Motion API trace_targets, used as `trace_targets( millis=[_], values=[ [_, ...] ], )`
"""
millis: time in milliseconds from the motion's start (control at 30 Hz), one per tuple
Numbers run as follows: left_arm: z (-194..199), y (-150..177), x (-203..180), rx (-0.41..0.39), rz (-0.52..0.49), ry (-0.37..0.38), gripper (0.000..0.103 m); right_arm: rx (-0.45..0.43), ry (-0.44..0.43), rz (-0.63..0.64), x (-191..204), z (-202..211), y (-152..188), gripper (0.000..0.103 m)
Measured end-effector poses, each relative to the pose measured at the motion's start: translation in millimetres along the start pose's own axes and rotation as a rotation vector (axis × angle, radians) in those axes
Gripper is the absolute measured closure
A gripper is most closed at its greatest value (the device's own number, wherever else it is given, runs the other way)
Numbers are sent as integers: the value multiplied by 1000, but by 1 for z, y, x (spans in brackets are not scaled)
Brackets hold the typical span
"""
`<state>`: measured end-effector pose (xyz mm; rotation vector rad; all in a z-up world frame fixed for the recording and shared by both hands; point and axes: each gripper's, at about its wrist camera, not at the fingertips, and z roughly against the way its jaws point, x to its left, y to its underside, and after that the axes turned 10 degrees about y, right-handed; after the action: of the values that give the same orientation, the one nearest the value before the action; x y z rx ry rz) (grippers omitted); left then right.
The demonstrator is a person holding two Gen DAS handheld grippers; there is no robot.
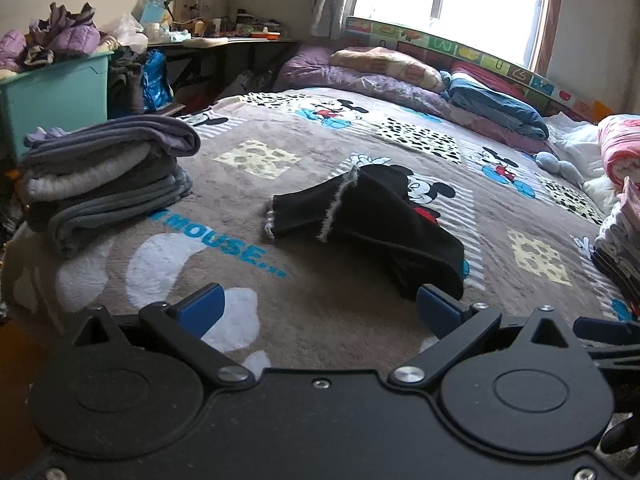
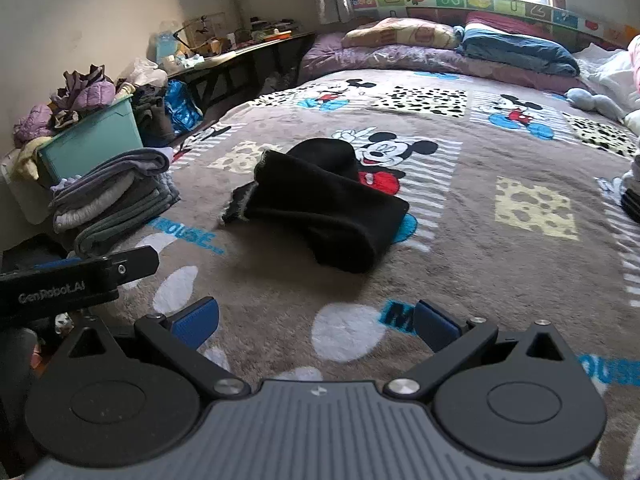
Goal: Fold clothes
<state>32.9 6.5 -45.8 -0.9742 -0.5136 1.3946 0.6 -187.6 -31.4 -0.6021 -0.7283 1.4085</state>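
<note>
Black cloth (image 1: 372, 224) lies loosely bunched mid-blanket (image 1: 304, 152), just ahead of my left gripper (image 1: 318, 306) and right gripper (image 2: 316, 318) — both spread wide, holding nothing. I judge this the start of a fold: next I must reach in and pinch its frayed edges (image 1: 336, 204).

Bedspread: cartoon-mouse blanket (image 2: 460, 264) covered the bed.
Bin: teal tub (image 1: 56, 92) stood at far left.
Desk: cluttered table (image 1: 224, 46) stood along the wall.
Window: bright window (image 1: 448, 4) was behind the headboard.
</note>
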Motion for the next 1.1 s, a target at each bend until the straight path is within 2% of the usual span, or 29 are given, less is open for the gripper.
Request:
trace_targets(
  millis=[100,167,400,533,700,767,967,1100],
  values=[
    [-15,0,10,-34,8,24,0,-7,-2,15,0,-12,-5,0],
    [-26,-1,16,-57,8,12,0,-12,-4,28,-1,-21,-8,0],
    [-70,-12,32,37,30,54,0,-131,-49,65,-1,-44,-18,0],
    [-94,-20,37,59,1,63,0,-111,-89,64,-2,-65,-30,0],
    [-125,-36,47,88,-41,64,0,-78,-51,119,11,-92,-38,0],
    [-133,-39,61,85,-33,80,0,-109,-11,167,22,-100,-38,0],
    [-145,-40,97,88,40,114,0,-172,5,364,61,-127,-31,2],
    [-152,-37,109,101,29,99,0,-215,62,550,95,-148,-23,20]
  ],
)
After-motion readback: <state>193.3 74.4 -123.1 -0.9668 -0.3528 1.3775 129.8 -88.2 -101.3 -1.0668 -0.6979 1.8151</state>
